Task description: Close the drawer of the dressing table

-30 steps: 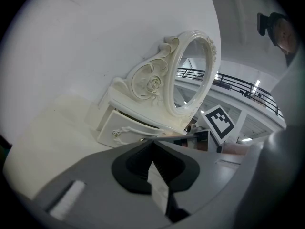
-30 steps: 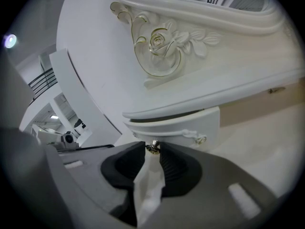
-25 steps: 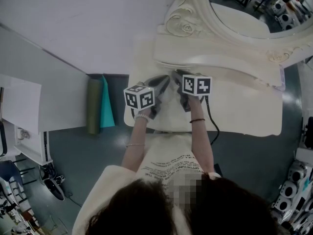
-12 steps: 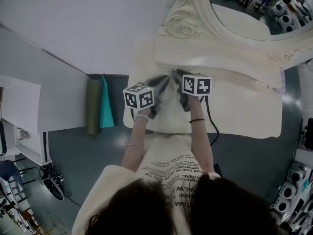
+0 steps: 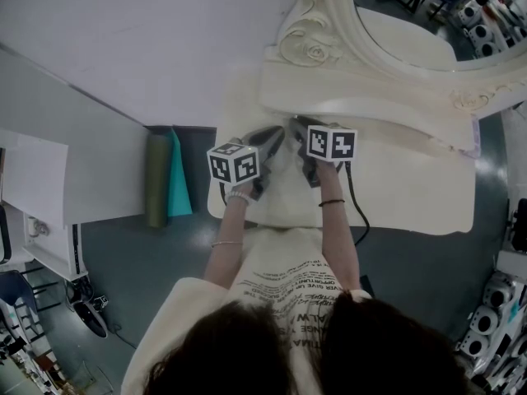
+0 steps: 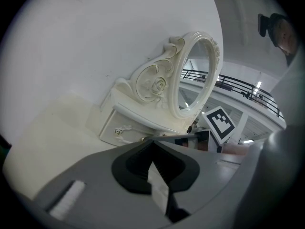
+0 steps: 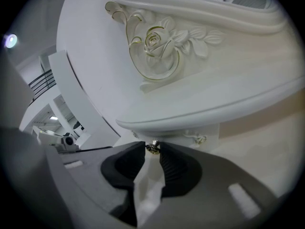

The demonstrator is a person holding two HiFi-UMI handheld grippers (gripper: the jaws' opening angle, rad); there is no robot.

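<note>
1. Seen from above, a person stands at a cream dressing table (image 5: 412, 179) that fills the view from 12 to 3 o'clock. Its oval mirror (image 5: 395, 15) is at 1 o'clock.
2. Both tools are held side by side just above the middle of the view, tips pointing to 12 o'clock at the front of the shelf (image 5: 362, 105) under the mirror.
3. The right gripper (image 7: 152, 152) has its jaws drawn narrow, and the pads sit on either side of a small brass knob (image 7: 153, 147), touching it.
4. The knob belongs to the drawer (image 7: 183, 138), whose pale front is tucked under the overhanging shelf. How far out it stands cannot be told.
5. A carved rose (image 7: 155, 39) with gold edging sits above, at 12 o'clock from the knob.
6. The left gripper (image 6: 152, 147) has its jaws together at the tips, with nothing between them. It is near the table's left end.
7. Two rolls (image 5: 165, 179) – one green, one teal – lie on the floor at 9 o'clock.
</note>
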